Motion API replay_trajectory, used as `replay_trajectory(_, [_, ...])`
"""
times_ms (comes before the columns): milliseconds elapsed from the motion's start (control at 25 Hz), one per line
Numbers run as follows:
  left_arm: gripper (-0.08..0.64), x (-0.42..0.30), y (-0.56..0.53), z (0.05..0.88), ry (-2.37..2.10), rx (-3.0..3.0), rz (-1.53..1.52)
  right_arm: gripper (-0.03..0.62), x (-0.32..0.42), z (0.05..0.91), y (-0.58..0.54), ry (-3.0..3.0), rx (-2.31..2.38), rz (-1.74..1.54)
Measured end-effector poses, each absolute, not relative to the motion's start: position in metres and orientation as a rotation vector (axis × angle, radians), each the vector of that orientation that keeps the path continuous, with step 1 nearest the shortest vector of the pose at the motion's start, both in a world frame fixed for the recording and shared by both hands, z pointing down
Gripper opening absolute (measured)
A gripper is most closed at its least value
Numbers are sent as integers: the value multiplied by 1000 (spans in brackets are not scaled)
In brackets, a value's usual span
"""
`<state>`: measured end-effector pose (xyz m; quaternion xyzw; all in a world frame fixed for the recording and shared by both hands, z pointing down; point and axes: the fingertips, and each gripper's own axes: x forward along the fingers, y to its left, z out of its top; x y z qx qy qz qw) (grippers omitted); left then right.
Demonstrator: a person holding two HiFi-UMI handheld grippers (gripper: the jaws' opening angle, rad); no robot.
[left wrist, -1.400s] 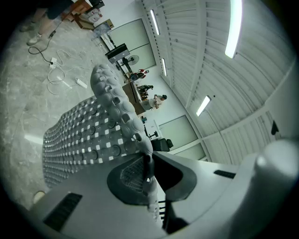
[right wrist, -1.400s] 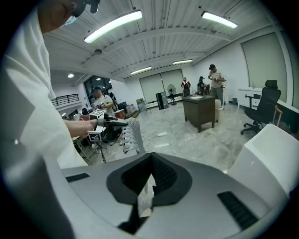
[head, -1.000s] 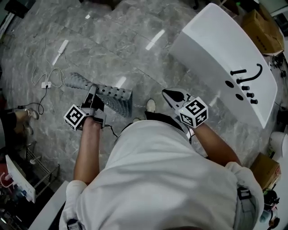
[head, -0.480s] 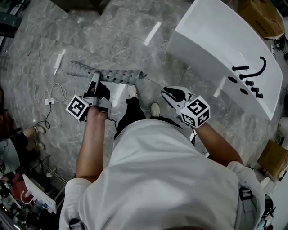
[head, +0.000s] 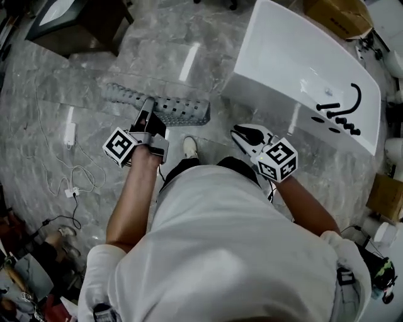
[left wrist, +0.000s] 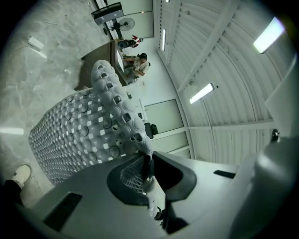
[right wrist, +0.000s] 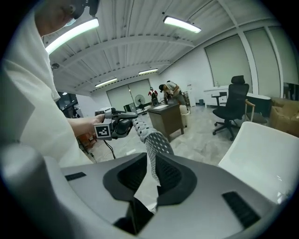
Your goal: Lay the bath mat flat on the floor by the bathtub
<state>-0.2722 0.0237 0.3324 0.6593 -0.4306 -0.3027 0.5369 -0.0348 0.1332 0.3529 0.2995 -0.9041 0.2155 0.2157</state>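
Where the left gripper (left wrist: 147, 163) is viewed along its own jaws, they are seen pressed together on the edge of the grey bath mat (left wrist: 79, 135). The mat's studded, perforated sheet is held up off the floor (head: 94, 69) and is stretched out to both sides of that gripper. The right gripper (head: 234, 130) is carried near the mat's right end and is seen apart from it in the head view. Its jaws are drawn close together, only a slit is left between them, and nothing is seen clamped there. Just below the mat, between the two grippers, a white shoe (head: 189, 147) is planted on the grey marble.

A white cable (head: 69, 182) is strewn over the floor to the left. Just beyond the right gripper, the white bathtub (head: 296, 56) is set at a slant, with a black tap (head: 345, 105) mounted on its far rim. The mat's right end is held close to the tub's near corner. Farther off, a dark cabinet (head: 82, 22) is placed at the upper left, and a cardboard box (head: 337, 12) is visible past the tub.
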Motion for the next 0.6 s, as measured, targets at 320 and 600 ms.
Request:
replay_trajectory(320, [37,-242,-93,345,-948,1585,-632,63,-23,353,71,-2436,992,678])
replay_trajectory(600, [37,-209,-208,353,-989,1607,-589,60,9,363,-10,-2472,1011,720])
